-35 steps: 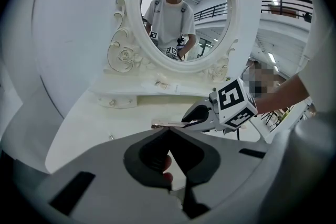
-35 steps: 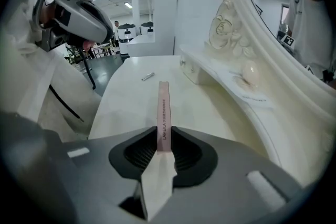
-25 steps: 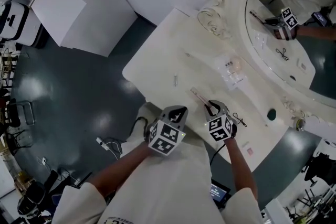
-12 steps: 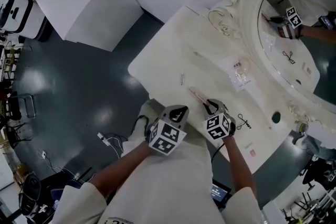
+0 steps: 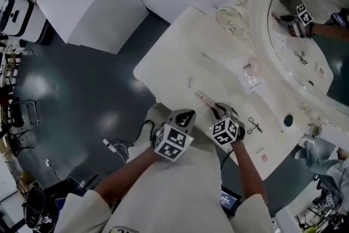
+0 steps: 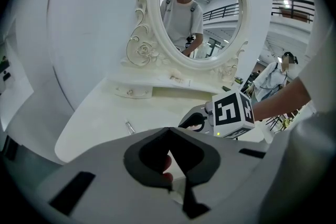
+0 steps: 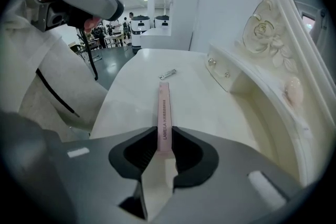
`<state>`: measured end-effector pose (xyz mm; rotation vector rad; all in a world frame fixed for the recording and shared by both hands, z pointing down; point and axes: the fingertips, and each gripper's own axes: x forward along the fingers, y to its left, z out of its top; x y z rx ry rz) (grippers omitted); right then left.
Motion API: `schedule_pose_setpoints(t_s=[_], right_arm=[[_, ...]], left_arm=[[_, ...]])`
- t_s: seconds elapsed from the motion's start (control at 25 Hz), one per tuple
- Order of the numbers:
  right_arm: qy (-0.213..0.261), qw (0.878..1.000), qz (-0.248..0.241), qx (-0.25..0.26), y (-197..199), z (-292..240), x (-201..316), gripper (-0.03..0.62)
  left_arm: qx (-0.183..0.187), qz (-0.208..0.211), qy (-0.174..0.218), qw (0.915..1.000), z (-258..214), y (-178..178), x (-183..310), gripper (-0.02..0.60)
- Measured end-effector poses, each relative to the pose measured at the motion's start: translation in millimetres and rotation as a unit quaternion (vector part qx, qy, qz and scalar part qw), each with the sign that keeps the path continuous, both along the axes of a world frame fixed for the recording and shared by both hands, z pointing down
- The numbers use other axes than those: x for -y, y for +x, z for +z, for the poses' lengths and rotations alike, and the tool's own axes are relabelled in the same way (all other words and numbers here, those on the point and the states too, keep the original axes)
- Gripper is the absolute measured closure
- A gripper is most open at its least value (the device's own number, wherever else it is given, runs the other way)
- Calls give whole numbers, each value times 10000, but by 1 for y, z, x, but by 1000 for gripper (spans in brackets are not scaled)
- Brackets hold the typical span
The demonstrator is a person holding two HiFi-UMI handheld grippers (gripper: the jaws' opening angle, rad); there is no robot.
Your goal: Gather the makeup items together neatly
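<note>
A slim pink makeup box [image 7: 164, 107] lies lengthwise between my right gripper's [image 7: 164, 147] pads, which press on its near end. In the head view the pink box [image 5: 206, 100] points away from the right gripper [image 5: 218, 112] over the white vanity table [image 5: 174, 57] near its front edge. My left gripper [image 5: 185, 115] hovers beside it to the left at the table's edge, its jaws [image 6: 169, 131] shut with nothing between them. A small silver tube [image 5: 189, 82] lies alone further in on the table.
A clear packet [image 5: 250, 75] lies near the oval mirror [image 5: 311, 24]. A black lash curler [image 5: 254, 126], a green round item [image 5: 288, 120] and a small card [image 5: 264, 157] lie to the right. A glass dish [image 5: 229, 20] stands at the back.
The head view has shifted slightly. Both grippers keep their places, the right one still closed on the pink box.
</note>
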<state>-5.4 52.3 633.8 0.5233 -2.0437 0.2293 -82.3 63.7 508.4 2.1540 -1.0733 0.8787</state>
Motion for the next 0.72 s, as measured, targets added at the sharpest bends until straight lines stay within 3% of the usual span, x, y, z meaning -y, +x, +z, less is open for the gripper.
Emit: schedule_pose_setpoints(t_s=[0.12,0.24,0.72], right_arm=[[4,10000,49,5,0,1,0,508],[-91,9999,105,83,1,1,-2,456],[32,9953,754,612,6,-29,6,445]], left_arm=[[3,40,-9,10000,1,2,-1,577],[7,57,-23,10000,0,5,-3,577],[44,-33,50,10000,-2,6,-1,577]])
